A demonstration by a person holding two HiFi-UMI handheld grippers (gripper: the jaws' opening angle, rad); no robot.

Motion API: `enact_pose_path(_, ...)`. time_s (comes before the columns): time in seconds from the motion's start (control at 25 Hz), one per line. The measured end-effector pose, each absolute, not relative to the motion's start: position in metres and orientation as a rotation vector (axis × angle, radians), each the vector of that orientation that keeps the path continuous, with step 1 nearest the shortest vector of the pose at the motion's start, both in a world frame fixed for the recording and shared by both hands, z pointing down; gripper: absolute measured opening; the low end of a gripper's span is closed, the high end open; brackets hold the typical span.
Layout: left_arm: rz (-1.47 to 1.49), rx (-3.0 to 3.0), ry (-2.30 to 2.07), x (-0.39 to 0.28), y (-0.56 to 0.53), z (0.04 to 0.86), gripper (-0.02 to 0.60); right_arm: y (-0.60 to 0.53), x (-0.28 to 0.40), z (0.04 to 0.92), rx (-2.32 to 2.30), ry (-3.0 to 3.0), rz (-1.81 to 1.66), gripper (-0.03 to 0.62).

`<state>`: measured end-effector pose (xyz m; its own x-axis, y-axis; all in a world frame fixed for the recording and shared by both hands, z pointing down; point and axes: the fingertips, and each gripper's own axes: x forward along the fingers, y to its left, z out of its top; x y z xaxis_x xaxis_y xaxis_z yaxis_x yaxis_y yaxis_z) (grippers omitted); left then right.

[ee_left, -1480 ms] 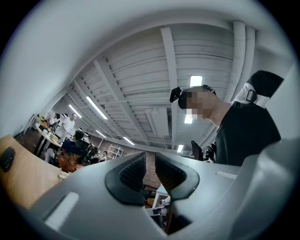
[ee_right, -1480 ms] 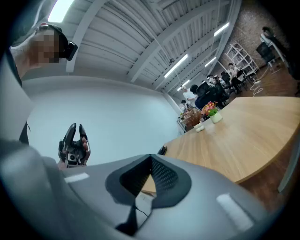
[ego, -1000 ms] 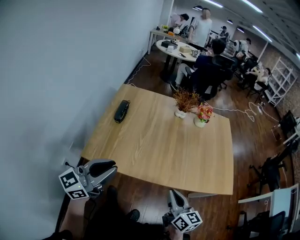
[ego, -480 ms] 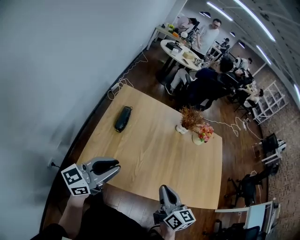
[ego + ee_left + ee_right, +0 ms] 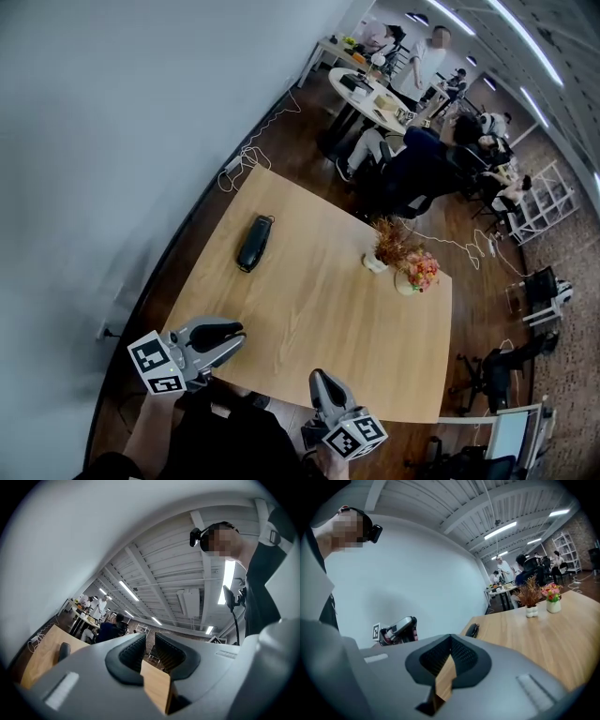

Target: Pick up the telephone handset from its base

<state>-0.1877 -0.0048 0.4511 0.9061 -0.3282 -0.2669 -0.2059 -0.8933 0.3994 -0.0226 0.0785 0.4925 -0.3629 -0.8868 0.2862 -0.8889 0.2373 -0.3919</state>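
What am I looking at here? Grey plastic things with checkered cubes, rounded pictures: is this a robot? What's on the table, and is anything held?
No robot: a person holds a two-jawed pincer, called a gripper, in each hand. The wide picture comes from a camera on the person's head, looking down; the left gripper and right gripper show near its bottom. The other two pictures come from cameras riding on each gripper, looking along its jaws. On the wooden table sit a black telephone, a pot of dried plants and a pot of bright flowers. Both grippers are shut and hold nothing, well short of the telephone.
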Motion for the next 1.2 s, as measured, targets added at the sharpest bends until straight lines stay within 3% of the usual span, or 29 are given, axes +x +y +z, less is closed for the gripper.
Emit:
enact_pose_path(0.36, -0.329, 2.71, -0.584, -0.15, -0.049, 0.448, 0.067, 0.017, 0.018, 0.497, 1.631, -2.62, 0.855, 0.003)
enact_pose_path(0.84, -0.026, 2.715, -0.866, -0.048, -0.097, 0.475, 0.067, -0.028, 0.185, 0.534, 1.701, -2.751, 0.979, 0.005)
enact_pose_path(1.2, 0.181, 2.57, -1.106, -0.073, -0.173, 0.523, 0.092, -0.041, 0.21, 0.526, 1.72, -2.724, 0.994, 0.043)
